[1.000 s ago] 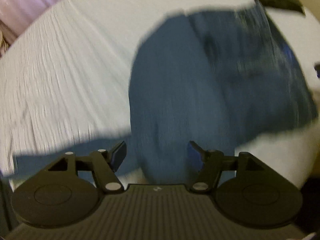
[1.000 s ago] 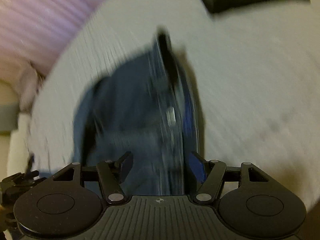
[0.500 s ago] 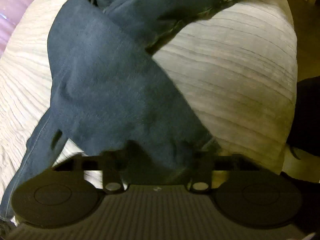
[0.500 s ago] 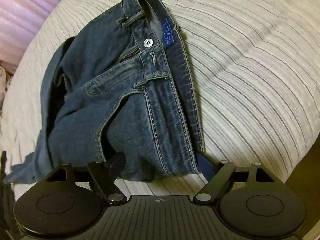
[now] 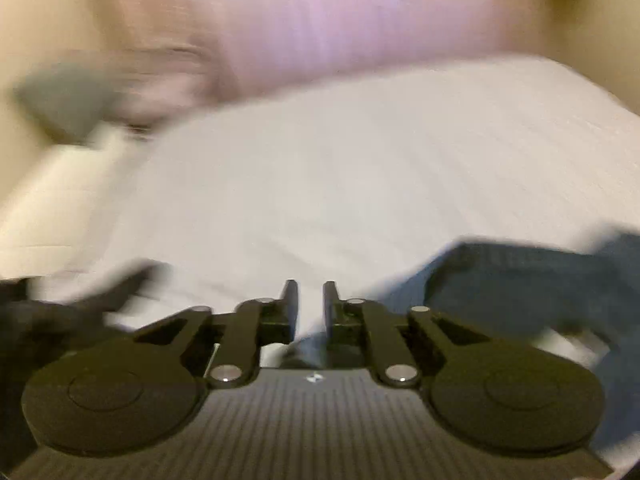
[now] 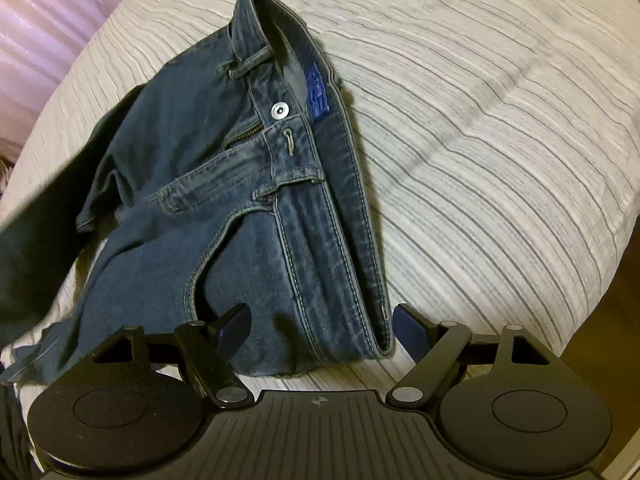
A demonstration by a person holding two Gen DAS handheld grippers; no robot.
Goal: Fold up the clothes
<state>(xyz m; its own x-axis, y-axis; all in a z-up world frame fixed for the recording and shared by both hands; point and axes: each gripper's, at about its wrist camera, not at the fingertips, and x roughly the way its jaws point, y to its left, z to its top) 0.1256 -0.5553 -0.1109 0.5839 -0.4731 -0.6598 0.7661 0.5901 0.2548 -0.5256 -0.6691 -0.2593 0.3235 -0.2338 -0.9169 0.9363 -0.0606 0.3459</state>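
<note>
Left view blurred; left gripper point(image 5: 307, 300) opening, narrow gap, nothing between. Right gripper point(image 6: 320, 324) spread wide astride jeans point(image 6: 256, 216) waistband, pads clear. Bare bedspread point(image 6: 500, 140) right.

Jeans point(image 6: 248, 216): dark blue denim cloth, matt, faded along stitched seams. Waist button point(image 6: 279, 111): shiny metal. Bed cover point(image 6: 500, 140): pale ribbed cloth, matt. Right tool point(image 6: 320, 320): matt black plastic, ridged body, bright metal pivot pins

My left wrist view is smeared with motion blur; the right is sharp, dim and warm, the crumpled dark-blue denim jeans point(image 6: 256, 216) shadowing toward nine o'clock, fisheye-bent edges.
</note>
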